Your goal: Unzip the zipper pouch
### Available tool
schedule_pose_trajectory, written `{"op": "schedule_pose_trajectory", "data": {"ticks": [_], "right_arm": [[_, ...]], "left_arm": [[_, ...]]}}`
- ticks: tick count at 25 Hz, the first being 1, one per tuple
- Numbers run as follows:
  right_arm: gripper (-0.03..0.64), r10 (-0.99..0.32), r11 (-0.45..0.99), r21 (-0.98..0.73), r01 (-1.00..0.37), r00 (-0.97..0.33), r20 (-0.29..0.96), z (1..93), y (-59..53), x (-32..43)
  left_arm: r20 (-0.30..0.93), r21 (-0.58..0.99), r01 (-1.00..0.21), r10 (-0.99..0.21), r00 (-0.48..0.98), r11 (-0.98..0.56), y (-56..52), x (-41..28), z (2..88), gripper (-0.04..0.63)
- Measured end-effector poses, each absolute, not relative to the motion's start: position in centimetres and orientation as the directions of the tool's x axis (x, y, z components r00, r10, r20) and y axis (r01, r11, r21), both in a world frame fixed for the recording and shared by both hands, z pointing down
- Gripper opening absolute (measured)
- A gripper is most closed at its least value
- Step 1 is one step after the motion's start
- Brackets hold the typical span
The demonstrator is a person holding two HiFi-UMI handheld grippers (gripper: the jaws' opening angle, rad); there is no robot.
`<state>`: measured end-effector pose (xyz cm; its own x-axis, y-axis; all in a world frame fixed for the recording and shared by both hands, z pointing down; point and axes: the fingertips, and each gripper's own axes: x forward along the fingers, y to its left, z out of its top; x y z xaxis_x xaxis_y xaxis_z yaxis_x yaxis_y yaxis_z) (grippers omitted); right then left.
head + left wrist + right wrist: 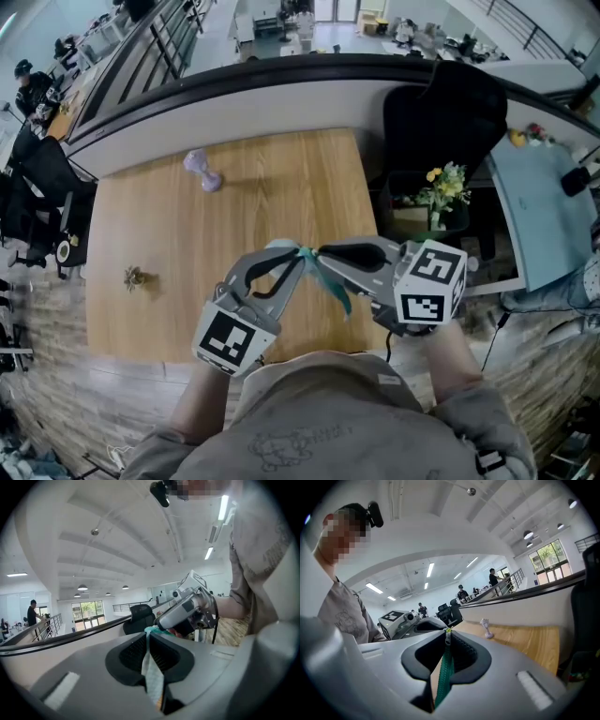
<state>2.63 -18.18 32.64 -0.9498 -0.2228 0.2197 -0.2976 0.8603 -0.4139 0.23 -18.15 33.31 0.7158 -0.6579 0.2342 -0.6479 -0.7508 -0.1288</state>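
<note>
Currently, a person holds a teal zipper pouch (330,279) in the air above a wooden table (169,300). It is stretched between two hand-held grippers whose tips nearly meet.

The left gripper (148,633) has its jaws pressed together on the pouch's pale fabric, which hangs down through the gap. The right gripper (448,632) has its jaws closed on the zipper line. The green zipper tape (443,681) runs down between its pads, and what looks like the slider (447,637) sits at the very tips. Whether the pads pinch the pull itself or only the tape beside it is hard to tell.

To do this step well, the left grip should anchor the cloth firmly. The right should then draw the slider straight along the teeth, away from the left, keeping the tape taut. Pulling at an angle, or on tape alone, would likely just tug the whole pouch or slip.
</note>
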Motion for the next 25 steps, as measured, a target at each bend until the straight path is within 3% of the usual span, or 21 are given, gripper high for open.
{"op": "schedule_pose_trajectory", "data": {"ticks": [3,6,12,25], "right_arm": [[0.04,-0.275,0.862,-0.356,-0.361,-0.923,0.27,32.9,-18.6,2.1],[0.035,-0.335,0.859,-0.279,-0.429,-0.884,0.326,33.8,-19.0,2.2],[0.035,-0.34,0.852,-0.286,-0.437,-0.88,0.331,34.7,-18.4,3.3],[0.038,-0.37,0.831,-0.291,-0.474,-0.862,0.348,36.8,-18.3,4.9]], "left_arm": [[0.243,-0.137,-0.675,-0.685,0.687,-0.725,-18.9,-0.5,33.6,0.02],[0.234,-0.083,-0.779,-0.772,0.591,-0.621,-20.7,-3.5,33.6,0.015],[0.21,-0.046,-0.868,-0.854,0.476,-0.495,-22.2,-10.3,32.6,0.015],[0.216,0.051,-0.874,-0.849,0.483,-0.484,-20.4,-11.3,34.3,0.015]]}}
